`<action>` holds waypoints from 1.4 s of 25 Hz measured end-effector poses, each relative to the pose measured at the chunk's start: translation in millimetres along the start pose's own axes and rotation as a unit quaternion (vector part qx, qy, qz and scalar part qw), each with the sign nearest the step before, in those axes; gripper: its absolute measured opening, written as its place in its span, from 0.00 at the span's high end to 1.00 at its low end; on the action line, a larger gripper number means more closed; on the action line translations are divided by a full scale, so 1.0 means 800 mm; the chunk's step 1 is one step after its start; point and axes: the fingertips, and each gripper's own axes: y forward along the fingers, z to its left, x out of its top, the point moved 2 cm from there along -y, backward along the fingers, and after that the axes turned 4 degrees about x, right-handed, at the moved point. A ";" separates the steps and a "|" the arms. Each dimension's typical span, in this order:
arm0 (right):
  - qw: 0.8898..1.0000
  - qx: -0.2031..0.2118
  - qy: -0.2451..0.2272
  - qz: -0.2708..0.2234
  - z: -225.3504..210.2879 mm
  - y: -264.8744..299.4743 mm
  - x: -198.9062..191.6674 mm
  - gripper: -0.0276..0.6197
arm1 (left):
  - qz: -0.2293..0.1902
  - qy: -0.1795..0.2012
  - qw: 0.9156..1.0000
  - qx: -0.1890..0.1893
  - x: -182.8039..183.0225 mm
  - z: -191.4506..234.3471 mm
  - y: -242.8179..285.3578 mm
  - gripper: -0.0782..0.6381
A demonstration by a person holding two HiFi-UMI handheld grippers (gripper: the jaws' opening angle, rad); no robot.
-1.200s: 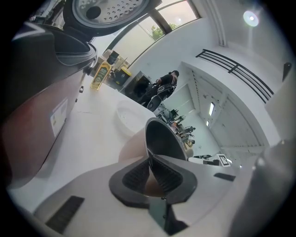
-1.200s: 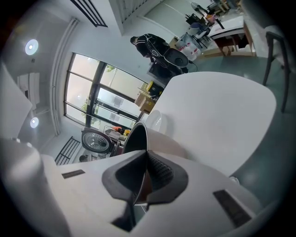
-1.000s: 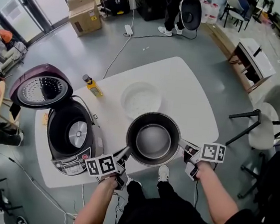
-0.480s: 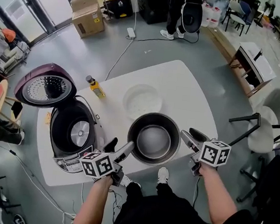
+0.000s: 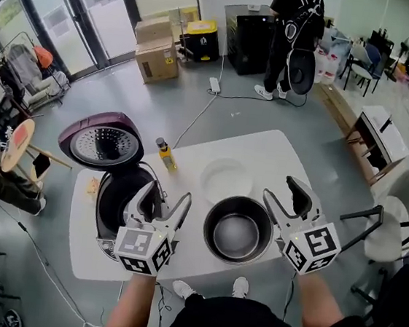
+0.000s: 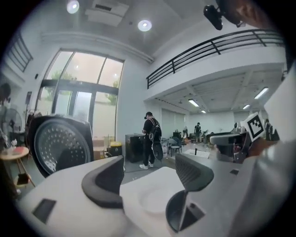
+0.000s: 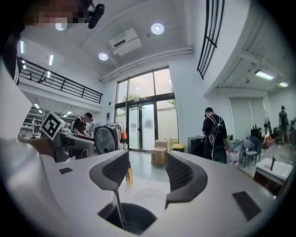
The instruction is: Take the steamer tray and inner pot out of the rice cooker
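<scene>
The dark metal inner pot [image 5: 238, 229] stands on the white table [image 5: 278, 156], with the white steamer tray [image 5: 226, 180] just behind it. The rice cooker [image 5: 123, 197] sits at the table's left end, its lid [image 5: 100, 143] raised and its cavity empty. My left gripper [image 5: 159, 204] hovers high between cooker and pot, open and empty. My right gripper [image 5: 286, 198] hovers to the right of the pot, also open and empty. Both sets of jaws have just been opening with nothing between them. In the left gripper view the tray [image 6: 152, 199] lies beyond the jaws. The right gripper view shows the pot [image 7: 125, 217] below the jaws.
A small yellow bottle [image 5: 165, 155] stands on the table behind the cooker. A person [image 5: 292, 37] stands on the far floor near cardboard boxes [image 5: 158, 55]. A chair [image 5: 373, 230] is at the table's right, and a small round table [image 5: 17, 145] at far left.
Both grippers have let go of the pot's rim, opened, and risen well above the table while rolling upright. The pot stays where it was set down.
</scene>
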 end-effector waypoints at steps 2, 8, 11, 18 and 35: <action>0.999 0.009 -0.030 -0.019 0.019 0.012 0.027 0.57 | -0.023 0.030 0.999 0.020 0.023 0.007 -0.008 0.44; 0.995 0.039 -0.072 -0.055 0.073 0.043 0.071 0.60 | -0.082 0.045 0.993 0.070 0.066 0.028 -0.045 0.55; 0.993 0.050 -0.079 -0.078 0.094 0.053 0.090 0.67 | -0.098 0.052 0.990 0.084 0.078 0.043 -0.065 0.65; 0.987 0.066 -0.107 -0.103 0.122 0.066 0.110 0.92 | -0.117 0.058 0.984 0.125 0.088 0.067 -0.093 0.90; 0.985 0.091 -0.110 -0.099 0.158 0.074 0.110 0.96 | -0.097 0.042 0.990 0.097 0.064 0.047 -0.102 0.90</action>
